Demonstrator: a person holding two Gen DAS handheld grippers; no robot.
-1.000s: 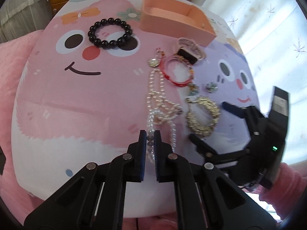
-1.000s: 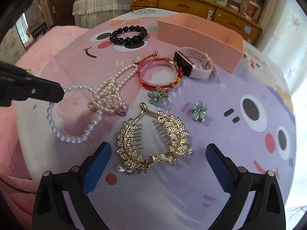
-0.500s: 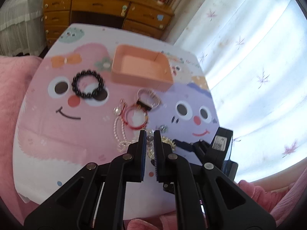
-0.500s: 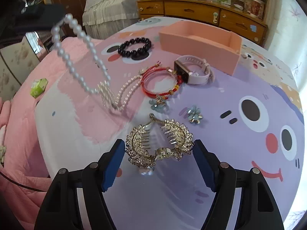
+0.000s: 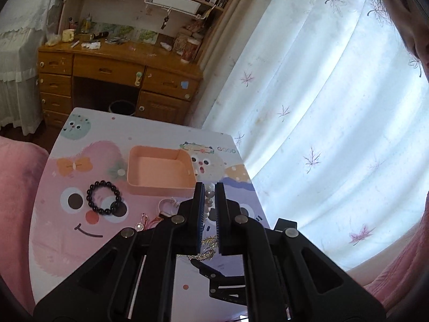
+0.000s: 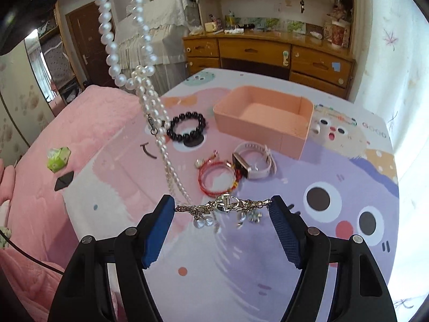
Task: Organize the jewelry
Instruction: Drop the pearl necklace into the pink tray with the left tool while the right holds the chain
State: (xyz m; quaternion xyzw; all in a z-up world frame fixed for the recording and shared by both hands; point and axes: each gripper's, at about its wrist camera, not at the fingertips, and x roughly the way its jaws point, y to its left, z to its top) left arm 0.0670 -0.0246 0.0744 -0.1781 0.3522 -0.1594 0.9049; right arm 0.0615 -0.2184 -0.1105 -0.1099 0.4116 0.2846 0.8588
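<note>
My left gripper (image 5: 209, 190) is shut on a white pearl necklace (image 5: 209, 201), held high above the table. In the right wrist view the necklace (image 6: 139, 80) hangs from the upper left down toward the table. My right gripper (image 6: 222, 206) is shut on a gold hair comb (image 6: 222, 206) and holds it edge-on just above the table. The pink box (image 6: 264, 118) (image 5: 161, 170) sits empty at the far side. A black bead bracelet (image 6: 187, 130), a red cord bracelet (image 6: 217, 178) and a pink watch (image 6: 253, 162) lie on the table.
The table (image 6: 241, 268) has a cartoon-face cover. A pink bed (image 6: 53, 161) lies to the left with a green packet (image 6: 58, 158). A wooden desk (image 6: 268, 53) stands behind, and a white curtain (image 5: 321, 107) hangs at the right.
My left gripper has risen far above the table with the pearl necklace hanging from it. My right gripper has closed on the gold comb and lifted it off the table.
</note>
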